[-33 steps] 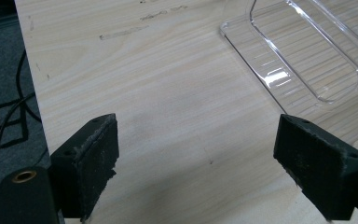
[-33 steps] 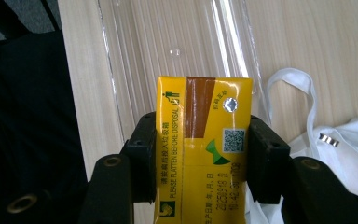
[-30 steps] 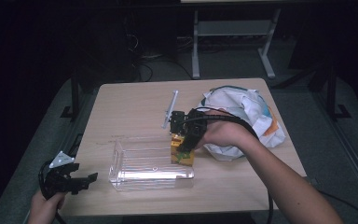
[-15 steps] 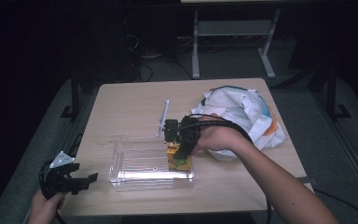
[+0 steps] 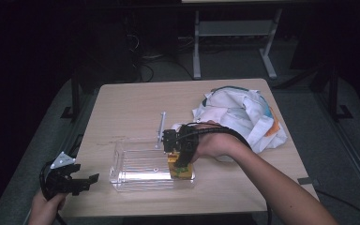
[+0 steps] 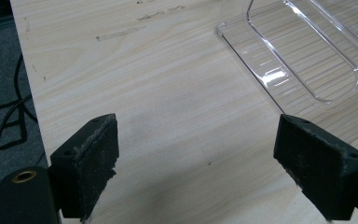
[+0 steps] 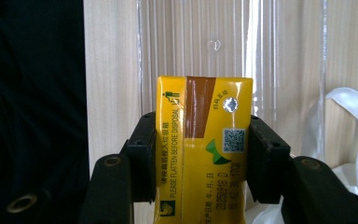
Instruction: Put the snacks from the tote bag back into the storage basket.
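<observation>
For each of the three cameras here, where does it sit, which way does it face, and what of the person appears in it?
High view: fixed above the person's side, looking forward and down on the table; both forearms enter from the bottom, left tool and right tool.
Left gripper view: rides the left tool, looking down at bare tabletop and the clear tray; its open jaws show.
Right gripper view: rides the right tool, looking down over the tray; its jaws clamp a yellow carton.
Shared: all three show the tray.
</observation>
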A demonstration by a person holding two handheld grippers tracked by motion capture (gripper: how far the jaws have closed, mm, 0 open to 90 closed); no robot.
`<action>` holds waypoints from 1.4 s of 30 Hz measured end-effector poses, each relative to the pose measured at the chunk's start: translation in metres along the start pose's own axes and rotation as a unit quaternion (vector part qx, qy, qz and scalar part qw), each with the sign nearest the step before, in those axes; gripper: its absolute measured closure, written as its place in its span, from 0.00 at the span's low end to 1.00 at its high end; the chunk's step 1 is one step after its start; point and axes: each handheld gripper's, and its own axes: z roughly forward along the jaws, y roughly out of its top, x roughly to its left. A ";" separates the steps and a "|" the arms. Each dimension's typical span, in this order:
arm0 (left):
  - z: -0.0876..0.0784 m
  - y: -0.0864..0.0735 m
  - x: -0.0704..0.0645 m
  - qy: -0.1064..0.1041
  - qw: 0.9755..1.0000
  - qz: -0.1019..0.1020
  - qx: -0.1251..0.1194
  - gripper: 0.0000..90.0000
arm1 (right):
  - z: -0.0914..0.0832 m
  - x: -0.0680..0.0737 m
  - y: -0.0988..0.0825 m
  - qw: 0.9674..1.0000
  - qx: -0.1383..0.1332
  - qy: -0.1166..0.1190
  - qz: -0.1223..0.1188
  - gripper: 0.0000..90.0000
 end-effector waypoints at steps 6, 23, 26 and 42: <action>0.001 0.000 -0.001 -0.001 1.000 -0.009 -0.004 0.15 | 0.009 0.001 -0.002 1.000 0.008 -0.002 -0.004 0.58; 0.004 0.002 -0.002 -0.002 1.000 -0.007 -0.006 0.15 | 0.030 0.008 -0.010 1.000 0.009 -0.002 -0.003 0.58; 0.004 0.002 -0.002 -0.004 1.000 -0.006 -0.006 0.15 | 0.034 0.010 -0.010 1.000 0.013 -0.006 -0.004 0.58; 0.005 0.001 -0.001 -0.003 1.000 -0.007 -0.004 0.15 | 0.040 0.011 -0.011 1.000 0.023 -0.008 -0.001 0.57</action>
